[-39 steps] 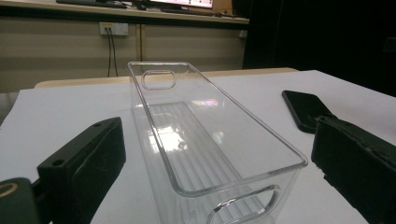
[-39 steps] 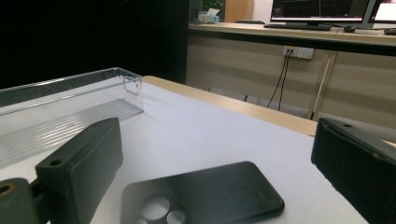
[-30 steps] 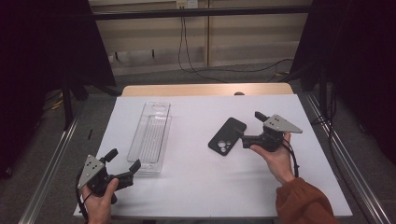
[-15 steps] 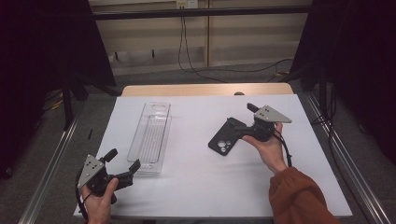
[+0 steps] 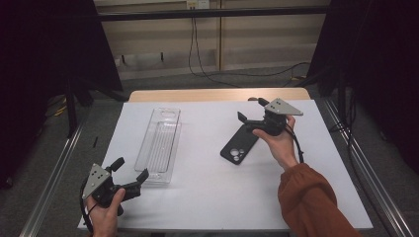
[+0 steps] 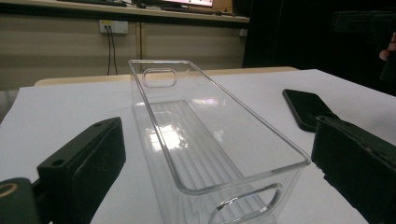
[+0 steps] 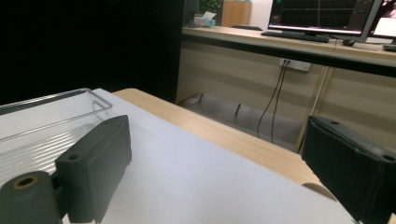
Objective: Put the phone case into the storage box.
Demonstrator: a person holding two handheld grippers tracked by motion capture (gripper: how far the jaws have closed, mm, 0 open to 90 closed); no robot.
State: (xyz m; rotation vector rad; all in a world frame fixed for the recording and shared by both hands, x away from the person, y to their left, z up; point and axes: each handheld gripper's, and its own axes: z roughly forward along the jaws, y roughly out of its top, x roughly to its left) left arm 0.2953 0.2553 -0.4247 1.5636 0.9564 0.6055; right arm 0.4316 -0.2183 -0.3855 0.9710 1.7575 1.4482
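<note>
A clear plastic tray [image 5: 160,143] lies lengthwise on the white table, left of centre. A black phone [image 5: 239,146] lies flat, back up, right of centre. My left gripper [image 5: 131,169] rests at the front left corner, open, pointing at the tray's near end [image 6: 219,154] with nothing between its jaws. My right gripper [image 5: 251,109] hovers just above the phone's far end, open. Its jaws have just been closing a little, and nothing is between them. In the right gripper view the tray's [image 7: 46,121] rim shows at the left beyond the gripper [image 7: 219,154]. The left gripper view shows the phone [image 6: 306,107] at the right.
White sheet [image 5: 207,197] covers the table; a strip of bare wood [image 5: 217,95] runs along the far edge. Metal rails [image 5: 54,182] flank both sides. Behind the table is a wall with cables [image 5: 197,54] and a desk with monitors [image 7: 322,18].
My right gripper has moved left and away from the person, from beside the phone's right edge to over its far end. The phone, tray and left gripper have stayed put.
</note>
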